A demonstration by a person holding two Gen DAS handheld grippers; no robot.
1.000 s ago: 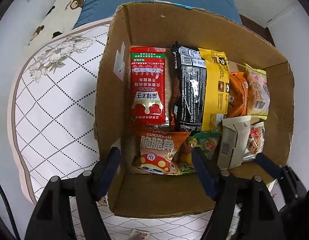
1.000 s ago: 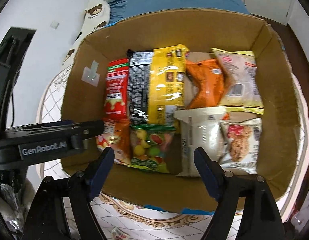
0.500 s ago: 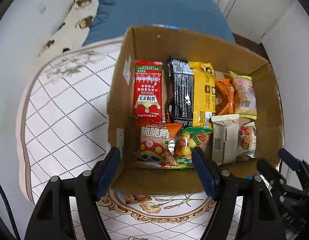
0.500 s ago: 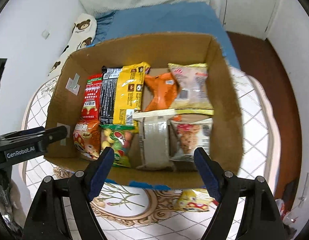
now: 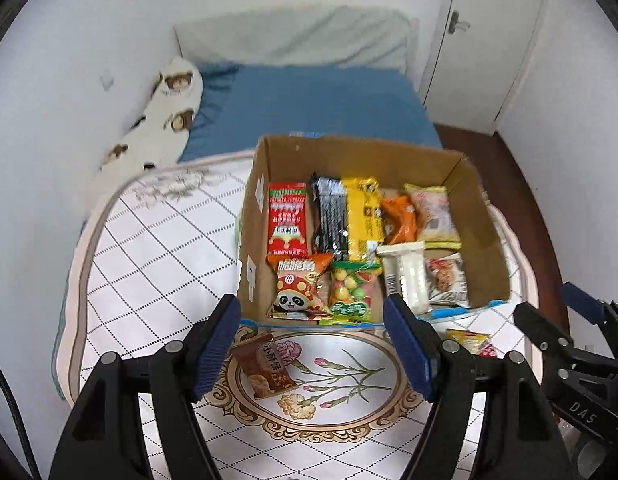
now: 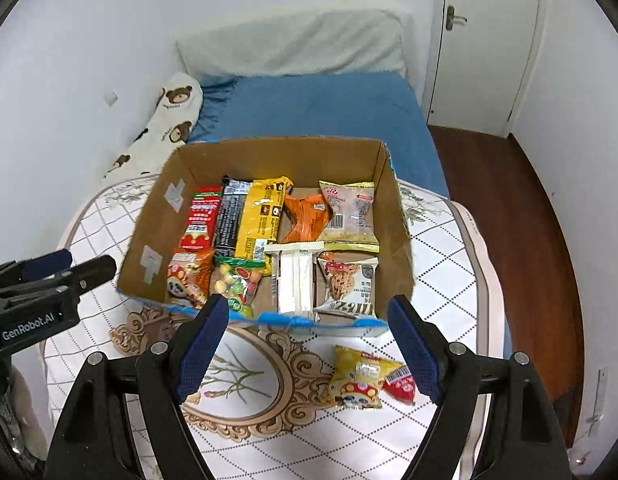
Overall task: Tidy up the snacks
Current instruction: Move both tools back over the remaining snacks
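Cardboard box sits open-topped on a quilted mat printed with a diamond grid and a floral medallion. Snack packets fill the box floor in 2 rows. Far row, left to right in the right wrist view: red packet, black packet, yellow packet, orange packet, pale packet with a barcode. Near row: panda-print packet, fruit-candy bag, white packet, oat-biscuit packet. The packets lie flat and touch or overlap their neighbours.

2 packets lie on the mat outside the box, just beside its near wall: a brown packet toward the left, and a yellow-and-red packet toward the right.

Left gripper hangs above the mat short of the box, fingers set well apart with nothing between them; the brown packet lies just beyond the left fingertip. Right gripper hangs likewise, fingers spread wide and empty, with the yellow-and-red packet below, near its right finger.

Behind the box: a blue bedsheet, a pale pillow, a bear-print bolster along the wall. A white door and a brown wooden floor stand to the right.
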